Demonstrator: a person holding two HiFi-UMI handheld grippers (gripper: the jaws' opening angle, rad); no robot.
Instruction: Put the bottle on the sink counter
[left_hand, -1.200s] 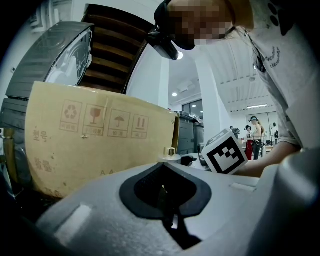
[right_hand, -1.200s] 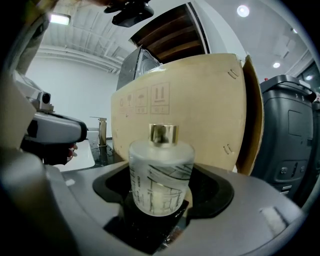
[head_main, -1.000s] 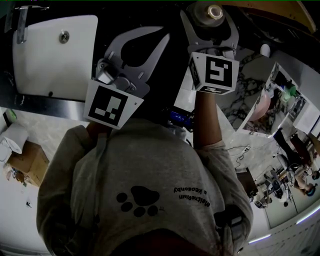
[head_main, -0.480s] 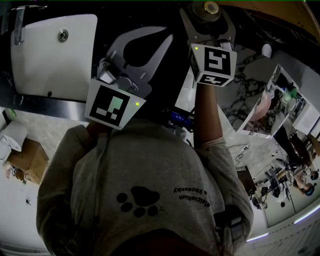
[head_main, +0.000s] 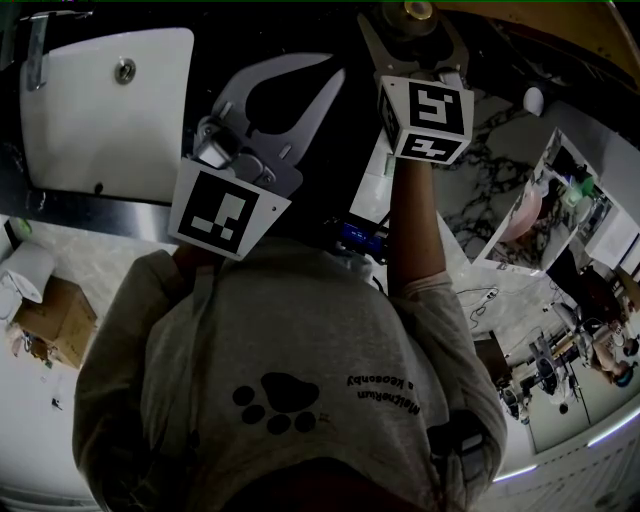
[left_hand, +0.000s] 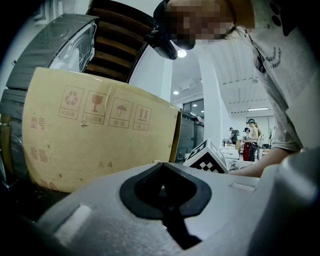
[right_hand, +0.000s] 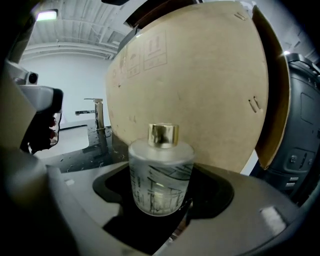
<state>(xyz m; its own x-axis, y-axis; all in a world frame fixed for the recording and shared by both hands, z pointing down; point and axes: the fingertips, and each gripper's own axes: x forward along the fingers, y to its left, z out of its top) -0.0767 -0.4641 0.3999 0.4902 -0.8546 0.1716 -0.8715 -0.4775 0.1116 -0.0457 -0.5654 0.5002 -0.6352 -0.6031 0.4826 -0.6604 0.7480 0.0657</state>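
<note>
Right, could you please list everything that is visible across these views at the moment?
bottle: one, frosted glass with a gold cap, between the right tool's jaws
cardboard box: one, brown, close behind the bottle
sink: one, white, upper left of the head view
faucet: one, metallic, at the sink
counter: one, dark, around the sink
floor box: one, brown, lower left of the head view
bystanders: a few, far off in the room
shirt: one, grey with a dark paw print, on the person
left tool: one, white, shut and empty, beside the sink
right tool: one, white, shut on the bottle
</note>
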